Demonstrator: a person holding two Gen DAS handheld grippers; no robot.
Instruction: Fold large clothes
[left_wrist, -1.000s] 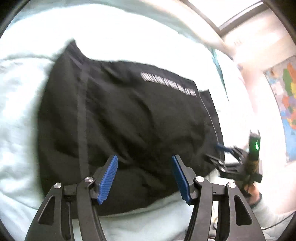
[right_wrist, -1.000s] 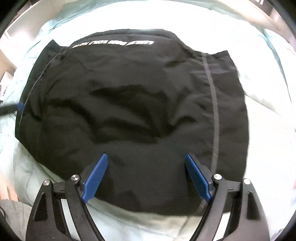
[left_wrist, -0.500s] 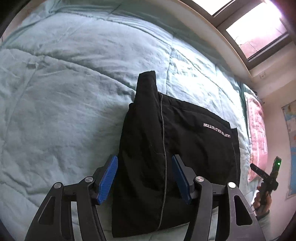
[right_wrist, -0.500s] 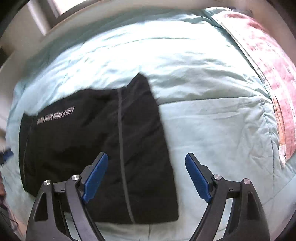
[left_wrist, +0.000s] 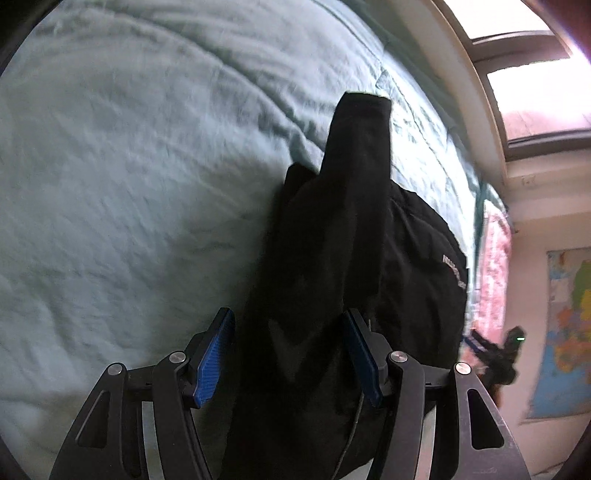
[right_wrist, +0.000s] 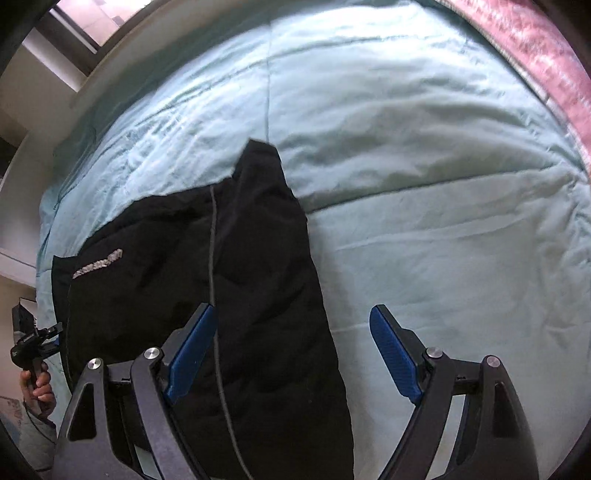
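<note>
Teal quilt (right_wrist: 424, 166), pink bedding (right_wrist: 546, 55), wall map (left_wrist: 565, 332).

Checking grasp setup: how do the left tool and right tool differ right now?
Left tool straddles the black garment, cloth filling the gap between its blue pads; right tool straddles the garment's edge, half over the teal quilt. The right tool's gap is wider. Both are open, pads not pressing cloth.
</note>
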